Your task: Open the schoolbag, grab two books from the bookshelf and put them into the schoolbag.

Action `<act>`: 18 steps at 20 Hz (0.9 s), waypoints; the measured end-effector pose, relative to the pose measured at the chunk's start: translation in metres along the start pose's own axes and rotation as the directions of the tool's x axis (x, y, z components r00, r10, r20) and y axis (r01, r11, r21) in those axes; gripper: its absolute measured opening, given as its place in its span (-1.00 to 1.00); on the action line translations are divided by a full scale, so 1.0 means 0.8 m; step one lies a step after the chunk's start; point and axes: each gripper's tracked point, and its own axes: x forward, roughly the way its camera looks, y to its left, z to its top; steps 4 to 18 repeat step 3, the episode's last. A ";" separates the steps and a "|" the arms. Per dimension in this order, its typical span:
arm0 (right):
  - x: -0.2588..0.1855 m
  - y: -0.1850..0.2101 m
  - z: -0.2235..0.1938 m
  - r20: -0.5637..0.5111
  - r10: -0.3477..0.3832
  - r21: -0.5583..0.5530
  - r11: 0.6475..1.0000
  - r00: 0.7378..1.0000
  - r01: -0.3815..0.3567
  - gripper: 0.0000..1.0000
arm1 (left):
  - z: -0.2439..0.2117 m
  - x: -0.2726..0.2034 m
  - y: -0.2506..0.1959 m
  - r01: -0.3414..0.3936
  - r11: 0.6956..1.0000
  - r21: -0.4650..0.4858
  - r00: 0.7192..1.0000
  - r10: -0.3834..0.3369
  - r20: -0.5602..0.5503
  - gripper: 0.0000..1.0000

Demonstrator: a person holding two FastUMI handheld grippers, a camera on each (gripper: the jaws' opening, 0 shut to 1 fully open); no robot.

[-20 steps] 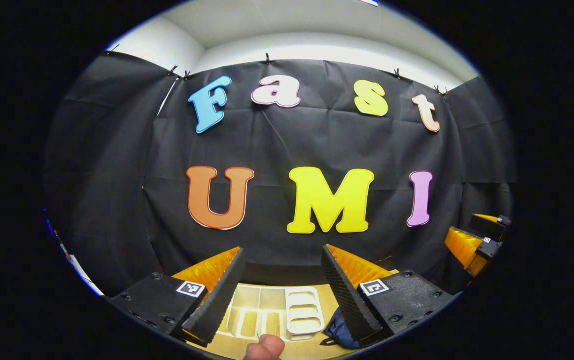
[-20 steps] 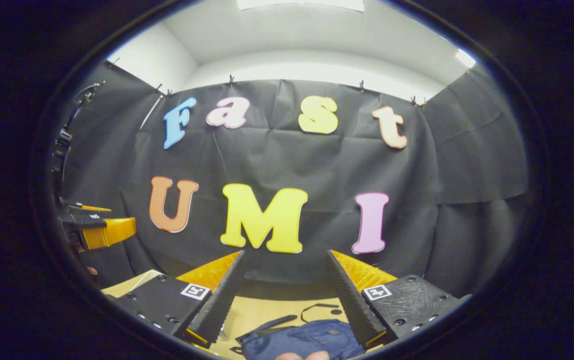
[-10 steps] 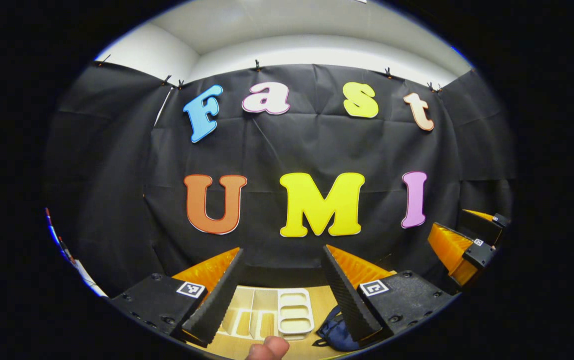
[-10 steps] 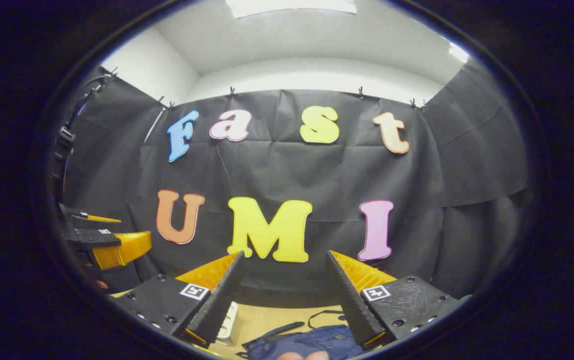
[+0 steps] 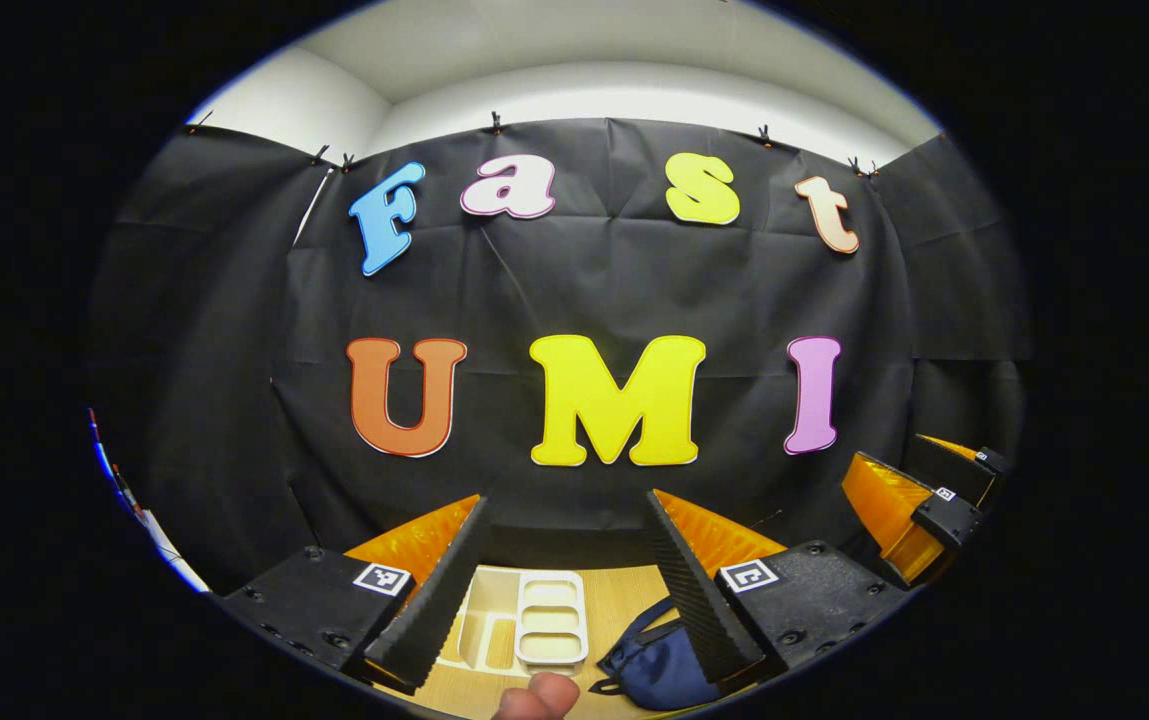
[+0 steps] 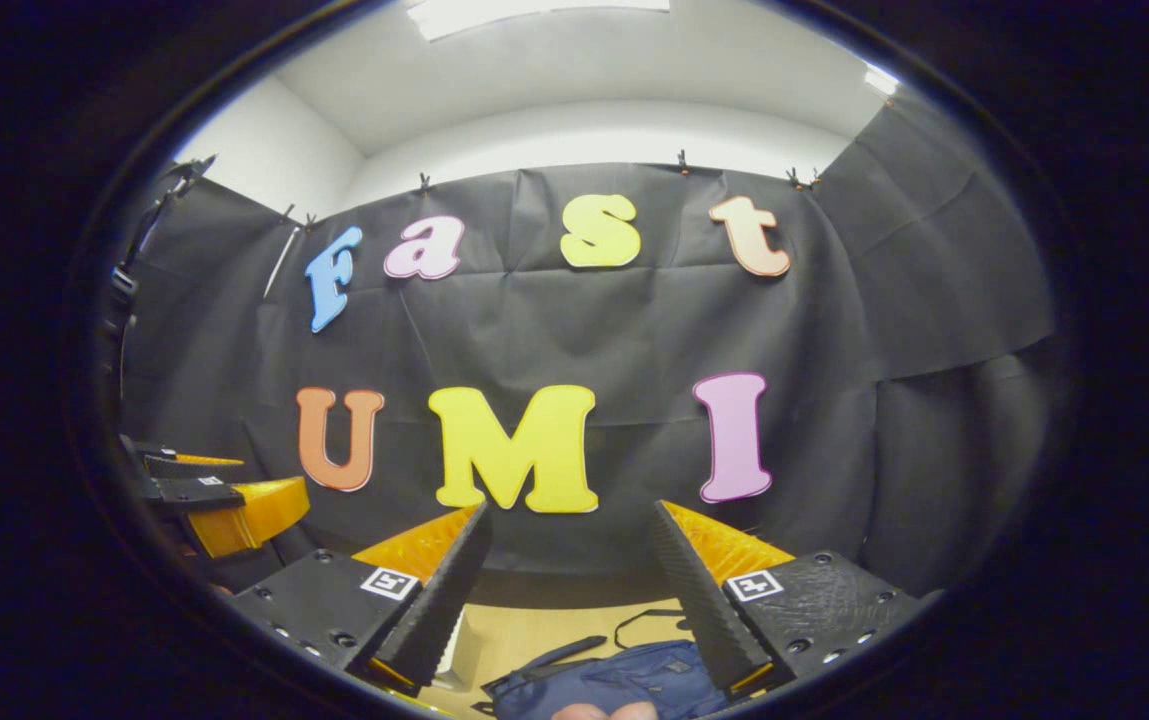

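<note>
Overhead, unmarked blue schoolbag (image 6: pixel 614 685) below.

left gripper view: white bookshelf (image 5: pixel 534 632) slid left between the tongs | blue schoolbag (image 5: pixel 659 665) more exposed | right tongs (image 5: pixel 919 500) drifted inward || right gripper view: schoolbag (image 6: pixel 624 680) barely shifted | left tongs (image 6: pixel 209 490) edged inward

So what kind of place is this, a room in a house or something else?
Probably a staged recording booth: black cloth wall clipped up under a white ceiling, a wooden table with a white bookshelf and blue schoolbag.
</note>
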 end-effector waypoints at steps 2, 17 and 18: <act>0.005 -0.003 0.002 0.001 0.007 -0.001 1.000 1.000 -0.007 0.92 | 0.001 0.005 -0.003 -0.004 1.000 -0.001 1.000 0.004 -0.002 0.92; 0.005 -0.005 0.004 0.006 0.009 -0.004 1.000 1.000 -0.009 0.96 | 0.001 0.007 -0.006 -0.004 1.000 -0.001 1.000 0.004 0.001 0.93; 0.005 -0.005 0.004 0.006 0.009 -0.004 1.000 1.000 -0.009 0.96 | 0.001 0.007 -0.006 -0.004 1.000 -0.001 1.000 0.004 0.001 0.93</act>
